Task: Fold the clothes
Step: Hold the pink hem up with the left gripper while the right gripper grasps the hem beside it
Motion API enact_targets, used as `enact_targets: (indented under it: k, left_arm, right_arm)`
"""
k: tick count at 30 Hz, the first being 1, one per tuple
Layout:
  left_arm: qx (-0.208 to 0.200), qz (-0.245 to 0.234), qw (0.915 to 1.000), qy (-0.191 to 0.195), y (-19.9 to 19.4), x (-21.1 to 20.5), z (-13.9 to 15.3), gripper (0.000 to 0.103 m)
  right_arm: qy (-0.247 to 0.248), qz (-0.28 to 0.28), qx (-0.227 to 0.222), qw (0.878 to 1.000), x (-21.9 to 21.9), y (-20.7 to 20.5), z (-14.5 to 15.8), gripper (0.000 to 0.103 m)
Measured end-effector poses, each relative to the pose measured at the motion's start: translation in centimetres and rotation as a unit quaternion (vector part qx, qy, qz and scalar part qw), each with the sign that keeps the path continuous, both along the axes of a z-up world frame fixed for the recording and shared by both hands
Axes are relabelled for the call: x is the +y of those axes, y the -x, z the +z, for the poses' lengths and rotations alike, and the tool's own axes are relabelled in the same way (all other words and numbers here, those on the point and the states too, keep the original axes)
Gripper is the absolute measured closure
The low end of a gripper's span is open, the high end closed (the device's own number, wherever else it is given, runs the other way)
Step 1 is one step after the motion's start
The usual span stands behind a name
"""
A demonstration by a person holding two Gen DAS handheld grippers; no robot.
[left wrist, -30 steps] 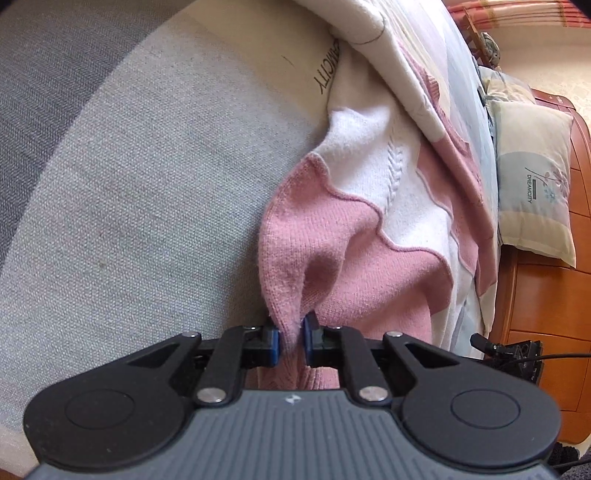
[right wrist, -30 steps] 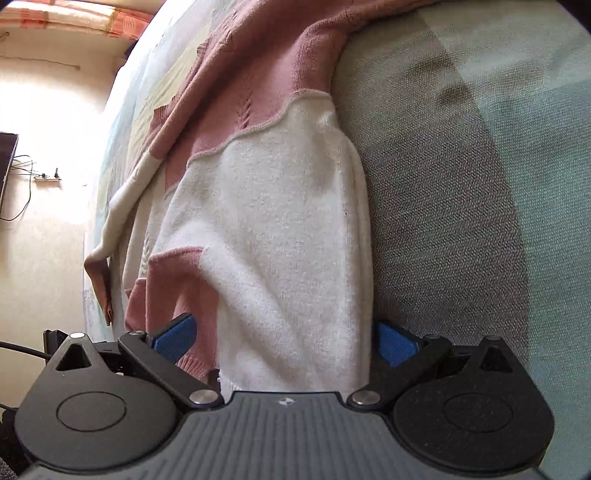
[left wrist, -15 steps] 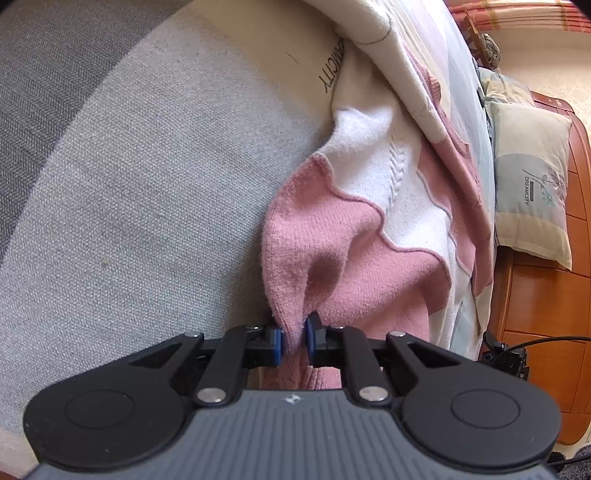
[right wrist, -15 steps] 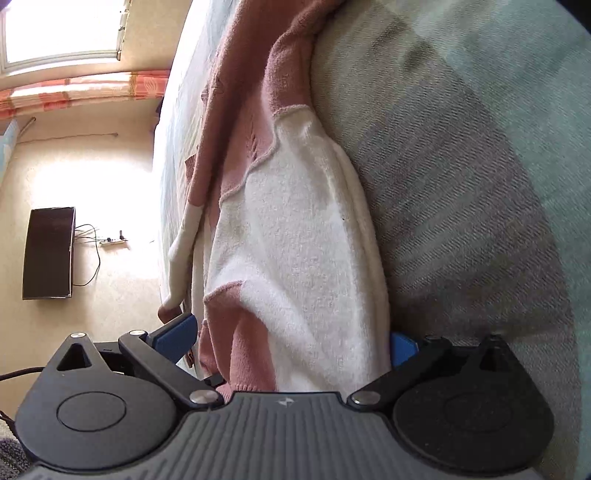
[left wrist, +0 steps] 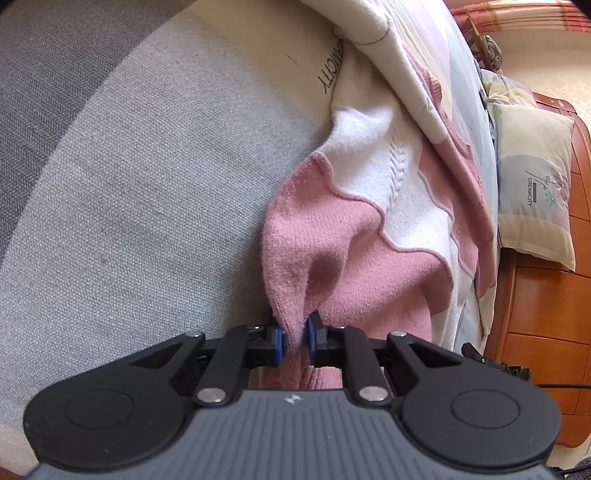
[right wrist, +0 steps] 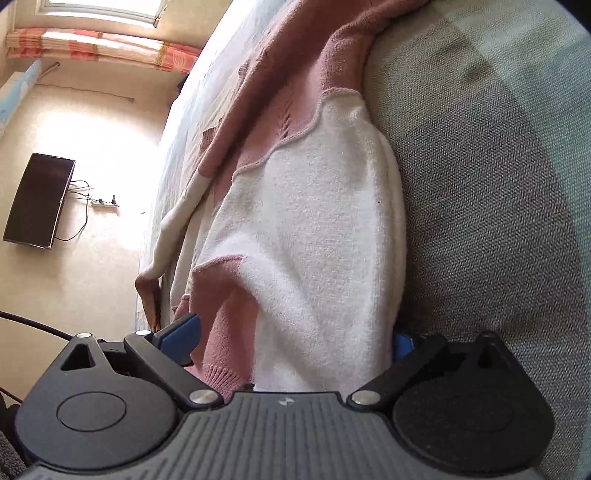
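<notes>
A pink and white knitted sweater (left wrist: 369,229) lies on a grey bedspread (left wrist: 147,221). My left gripper (left wrist: 294,341) is shut on a pink edge of the sweater, pinching a fold between its blue pads. In the right wrist view the same sweater (right wrist: 306,240) runs between the fingers of my right gripper (right wrist: 291,341). Its jaws stand wide apart, one blue pad (right wrist: 181,334) on the left of the cloth, the other on the right mostly hidden behind the white part. One sleeve (right wrist: 173,225) hangs off the bed's side.
A pillow (left wrist: 532,184) leans on a wooden headboard (left wrist: 535,314) at the right. A patterned quilt (left wrist: 388,48) lies over the sweater's far part. In the right wrist view a dark TV (right wrist: 37,199), a power strip and a curtained window (right wrist: 103,11) are on the far wall.
The left gripper keeps its hold on the pink edge, barely moving. The right gripper stays open around the sweater and its view has swung, bringing the room's floor, TV and window into sight.
</notes>
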State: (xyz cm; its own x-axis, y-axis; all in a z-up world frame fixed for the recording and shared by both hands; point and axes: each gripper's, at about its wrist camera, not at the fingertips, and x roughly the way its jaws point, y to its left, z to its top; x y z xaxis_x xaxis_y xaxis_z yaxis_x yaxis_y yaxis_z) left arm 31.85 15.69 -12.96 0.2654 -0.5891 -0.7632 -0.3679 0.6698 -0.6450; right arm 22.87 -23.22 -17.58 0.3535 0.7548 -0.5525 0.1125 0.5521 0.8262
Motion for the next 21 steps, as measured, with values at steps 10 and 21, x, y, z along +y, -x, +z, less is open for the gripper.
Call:
enact_targets:
  k: [10, 21]
  left_arm:
    - [-0.004, 0.015, 0.9998, 0.01, 0.6, 0.7, -0.6, 0.088]
    - [-0.017, -0.073, 0.9972, 0.003, 1.1, 0.5, 4.0, 0.093]
  right_arm:
    - [-0.037, -0.048, 0.057, 0.997, -2.4, 0.0, -2.8, 0.092]
    - [0.018, -0.019, 0.051, 0.998, -2.7, 0.4, 2.5, 0.093]
